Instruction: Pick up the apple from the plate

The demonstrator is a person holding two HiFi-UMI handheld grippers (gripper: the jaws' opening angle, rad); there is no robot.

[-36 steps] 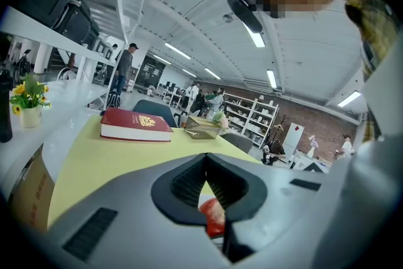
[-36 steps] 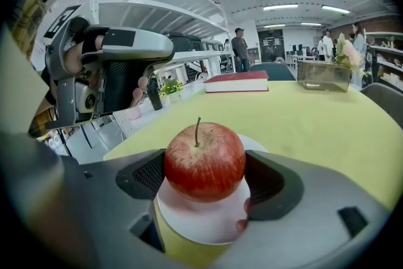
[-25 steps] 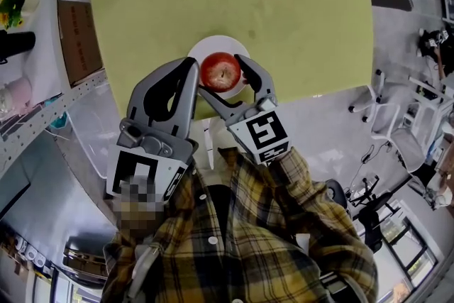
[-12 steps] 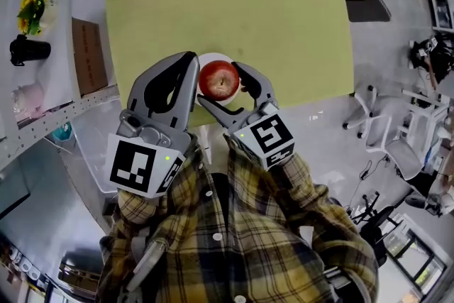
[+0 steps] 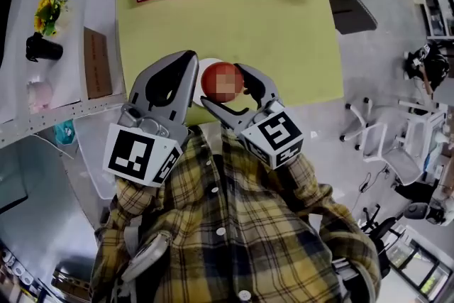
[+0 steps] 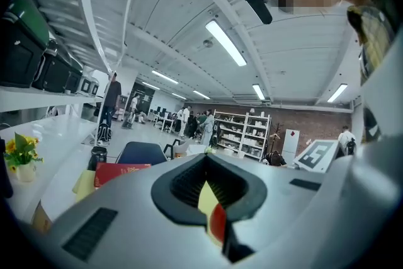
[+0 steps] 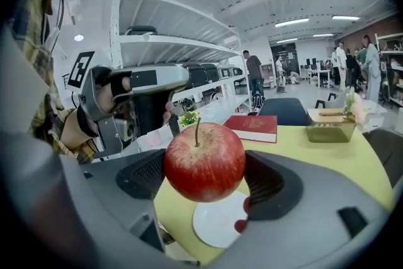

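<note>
Between the jaws of the right gripper (image 7: 206,178), the apple (image 7: 204,157) is hanging squeezed tight so it cannot fall, lifted above the plate (image 7: 214,227), while the left gripper (image 6: 211,201) is resting closed and empty.

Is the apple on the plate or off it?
Off it. The right gripper holds the apple between its jaws, above the bare white plate.

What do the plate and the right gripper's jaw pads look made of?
Plate: probably glazed ceramic or melamine, going by its smooth, plain white surface with a faint sheen. Pads: dark, matte and finely ribbed, so probably rubber or soft plastic, set in grey moulded-plastic jaws.
</note>
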